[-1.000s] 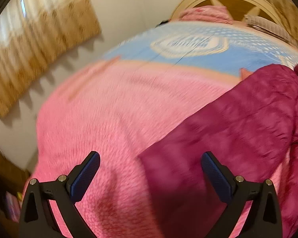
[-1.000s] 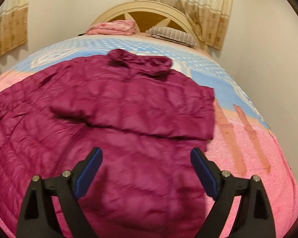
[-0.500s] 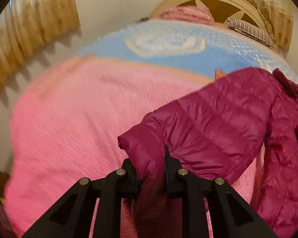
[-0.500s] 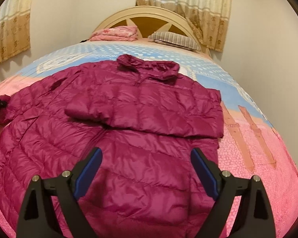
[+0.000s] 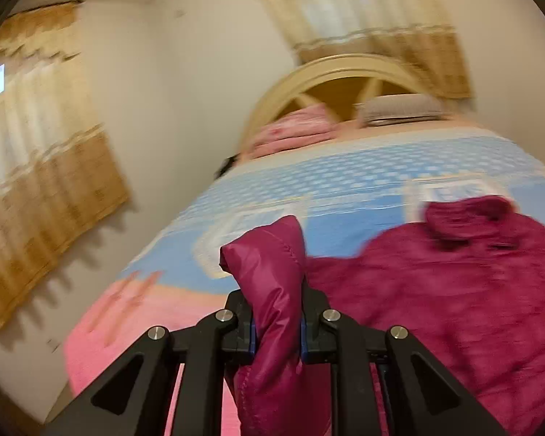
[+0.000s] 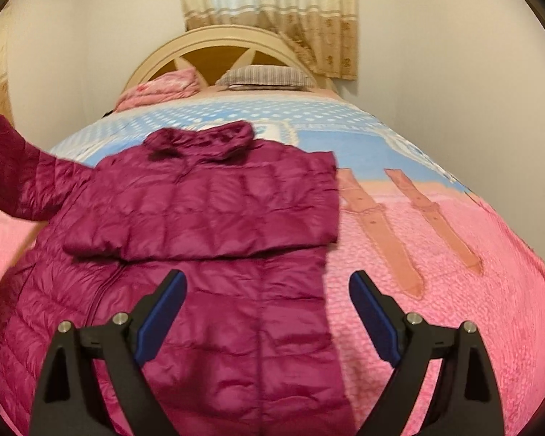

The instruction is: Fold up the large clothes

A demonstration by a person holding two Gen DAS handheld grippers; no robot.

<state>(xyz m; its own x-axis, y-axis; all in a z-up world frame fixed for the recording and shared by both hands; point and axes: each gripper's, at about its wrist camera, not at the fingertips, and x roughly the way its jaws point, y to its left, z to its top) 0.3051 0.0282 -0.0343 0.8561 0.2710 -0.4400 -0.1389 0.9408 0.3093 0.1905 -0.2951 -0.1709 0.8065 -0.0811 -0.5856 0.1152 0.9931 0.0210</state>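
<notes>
The magenta quilted puffer jacket (image 6: 214, 218) lies on the pink-and-blue bedspread (image 6: 436, 254). The left gripper (image 5: 276, 330) pinches its lifted sleeve cuff (image 5: 269, 265); the right gripper (image 6: 269, 312) hovers wide open, empty. A striped pillow (image 6: 269, 74) rests by the headboard (image 6: 214, 41).

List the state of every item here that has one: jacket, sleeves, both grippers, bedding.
Jacket: spread flat on the bed, partly folded.
Right sleeve: folded across the chest.
Left sleeve: lifted off the bed, cuff pinched.
Left gripper: shut on the left sleeve.
Right gripper: open, holding nothing, above the jacket's hem.
Pillow: lying flat at the headboard.
Pink blanket: folded, beside the pillow.
</notes>
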